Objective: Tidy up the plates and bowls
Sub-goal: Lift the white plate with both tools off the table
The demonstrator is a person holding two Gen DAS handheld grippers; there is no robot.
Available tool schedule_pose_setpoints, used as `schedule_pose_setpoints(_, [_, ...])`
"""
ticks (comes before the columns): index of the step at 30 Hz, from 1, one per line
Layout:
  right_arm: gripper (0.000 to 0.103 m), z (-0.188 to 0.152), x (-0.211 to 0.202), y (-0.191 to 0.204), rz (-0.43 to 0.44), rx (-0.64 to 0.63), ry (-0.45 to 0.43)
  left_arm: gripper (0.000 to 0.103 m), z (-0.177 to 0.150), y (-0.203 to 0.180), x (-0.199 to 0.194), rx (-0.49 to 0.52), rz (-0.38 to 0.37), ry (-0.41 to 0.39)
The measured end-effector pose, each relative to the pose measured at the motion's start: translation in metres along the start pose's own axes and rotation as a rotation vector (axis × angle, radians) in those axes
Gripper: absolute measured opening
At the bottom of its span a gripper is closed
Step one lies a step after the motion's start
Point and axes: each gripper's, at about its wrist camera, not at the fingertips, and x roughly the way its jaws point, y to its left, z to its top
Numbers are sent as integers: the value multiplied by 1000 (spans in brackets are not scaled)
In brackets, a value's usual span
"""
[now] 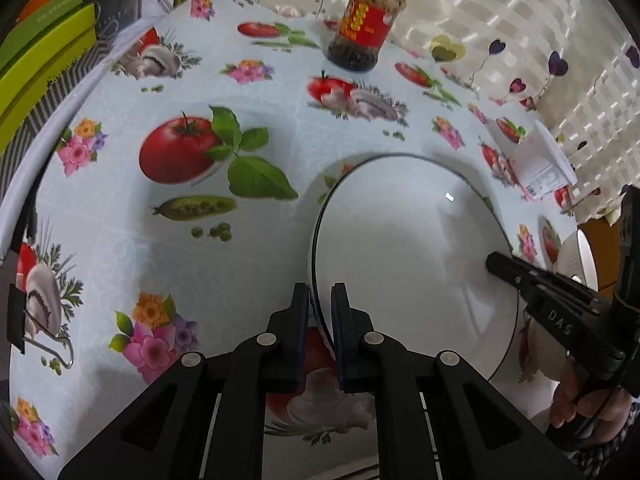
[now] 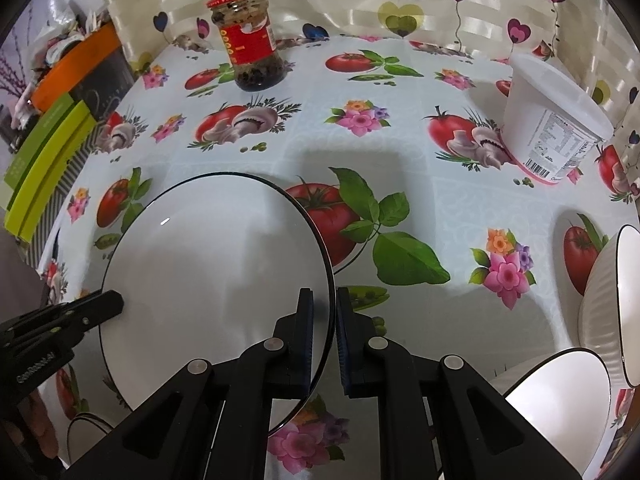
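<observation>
Here, nearest me, my left tongs (image 1: 320,304) are pinched on the left rim of the round white plate with a thin black edge (image 1: 400,248), one pad above the rim and one below. My right tongs (image 2: 324,312) pinch the opposite, right rim of the same plate in the same way. The plate sits between my two hands, seemingly raised a little off the worktop covered in a pale oilcloth printed with tomatoes and flowers (image 2: 420,208), though I cannot be sure of the gap.

I judge the plate glazed ceramic: stiff, fairly heavy for its thinness, slick under the pads and quick to chip. Holding it at two opposite points on the rim suits it; one grip alone would let it swing.

Further right stand a white ribbed bowl with a black rim (image 2: 600,300) and another white dish (image 2: 560,392) below it. Far off are a glass jar with a red lid (image 2: 248,40) and a white plastic tub (image 2: 552,120).
</observation>
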Motion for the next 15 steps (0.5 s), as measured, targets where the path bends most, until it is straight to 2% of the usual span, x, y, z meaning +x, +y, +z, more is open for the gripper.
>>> schedule_pose_setpoints(2, [11, 0, 1, 0, 2, 0, -2, 13, -2, 1, 2, -13, -16, -6])
schedule_pose_setpoints(8, [11, 0, 1, 0, 0, 2, -5, 13, -1, -2, 1, -13, 4, -4])
schedule_pose_setpoints(15, [11, -1, -8, 4, 4, 7, -18, 13, -2, 1, -7, -29, -8, -1])
